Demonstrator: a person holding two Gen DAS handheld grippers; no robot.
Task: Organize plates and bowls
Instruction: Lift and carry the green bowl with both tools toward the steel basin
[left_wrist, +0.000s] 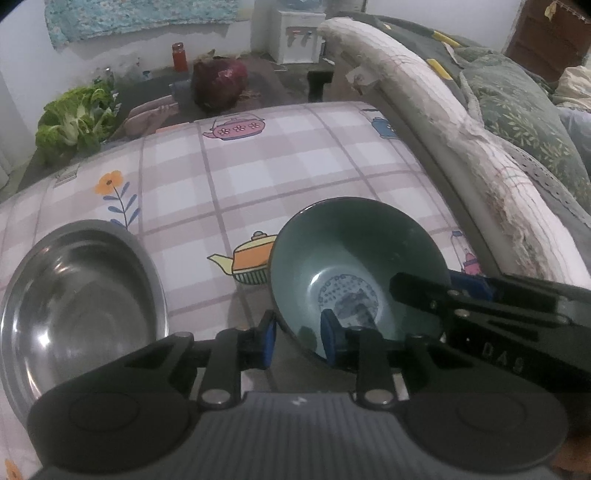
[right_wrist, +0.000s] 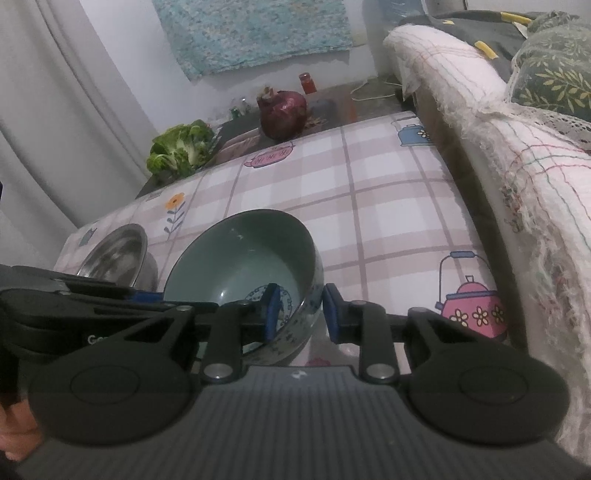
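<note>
A green ceramic bowl (left_wrist: 354, 254) (right_wrist: 243, 251) with a blue pattern in its bottom stands on the checked tablecloth (left_wrist: 295, 166). My left gripper (left_wrist: 299, 338) straddles its near rim, one blue pad outside the wall and one inside, shut on it. My right gripper (right_wrist: 301, 314) is shut on the opposite rim in the same way; in the left wrist view it reaches in from the right (left_wrist: 448, 284). A steel bowl (left_wrist: 81, 295) (right_wrist: 118, 254) sits upright just left of the green bowl, apart from both grippers.
A worn sofa arm (left_wrist: 461, 129) (right_wrist: 517, 166) runs close along the table's right edge. Beyond the far edge lie leafy greens (left_wrist: 74, 122) (right_wrist: 181, 151), a dark red cabbage (left_wrist: 219, 83) (right_wrist: 282, 114) and a red jar (left_wrist: 178, 55).
</note>
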